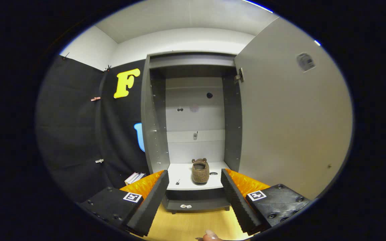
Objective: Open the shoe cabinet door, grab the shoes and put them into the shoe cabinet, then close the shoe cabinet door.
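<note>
The tongs (194,179) are spread wide, their two fingers (151,201) apart with nothing between the pads, held above a bare wooden floor (193,224). At the very near edge, below the fingers, a fingertip of a person's hand (209,235) peeks in.

Just ahead of the fingers stands the shoe cabinet (193,117), grey, tall and narrow. A small pale scrap (186,206) lies on its base plinth, seen in the gap between the fingers. Above the plinth is the white bottom shelf (184,179), and on it rests a single brown, fuzzy slipper-like shoe (200,171), standing lengthwise with its opening toward the cabinet's back, roughly centred and a little nearer the right finger's line. A small dark item (177,182) lies on the shelf to the shoe's left and another dark spot (213,173) just to its right; what they are I cannot tell.

The cabinet door (290,117) is swung fully open on the right, hinged at the upper right corner of the frame, its flat pale face running out toward the tongs. Inside, the side walls are dark with rows of peg holes, and the pale back panel (194,117) carries a few small holes and marks.

To the left of the cabinet, near the floor, some books (134,178) lean beside the left finger, with the booth's black cloth wall (79,134) behind them.
</note>
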